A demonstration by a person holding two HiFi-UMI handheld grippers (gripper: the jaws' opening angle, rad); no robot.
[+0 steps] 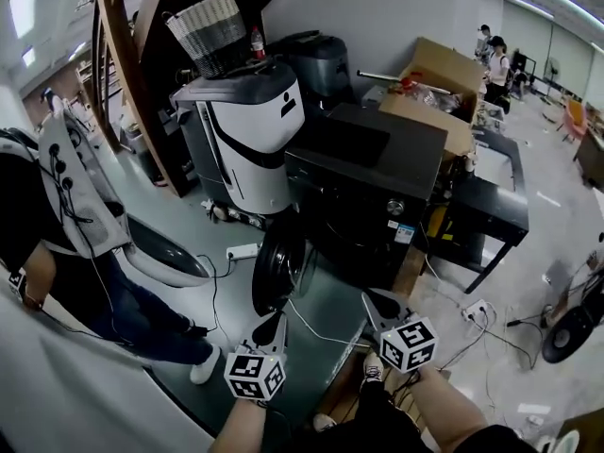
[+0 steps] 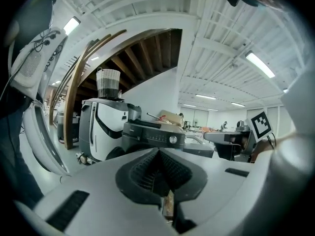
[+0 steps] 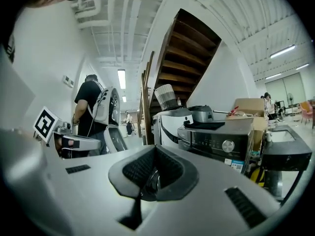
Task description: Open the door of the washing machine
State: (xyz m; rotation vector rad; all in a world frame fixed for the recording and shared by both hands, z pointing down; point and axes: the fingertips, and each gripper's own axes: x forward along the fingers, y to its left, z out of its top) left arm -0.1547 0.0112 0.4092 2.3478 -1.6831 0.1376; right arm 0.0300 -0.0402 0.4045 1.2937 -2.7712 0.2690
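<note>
Cluttered workshop hall, wooden staircase behind. Black washing machine mid-floor, its round door swung out at front-left corner. White machine just beside, basket on top. Left gripper, right gripper: both facing washer, jaws pressed together, nothing between.

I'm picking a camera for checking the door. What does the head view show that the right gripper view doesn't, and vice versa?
Only the head view: the round dark washing machine door standing wide open, the white power strip, and the left tool and right tool together. Only the right gripper view: the right tool's ribbed black pads shut together, nothing gripped. Both: the black front-loading washing machine with its silver dial, and the grey-and-white woven basket.
</note>
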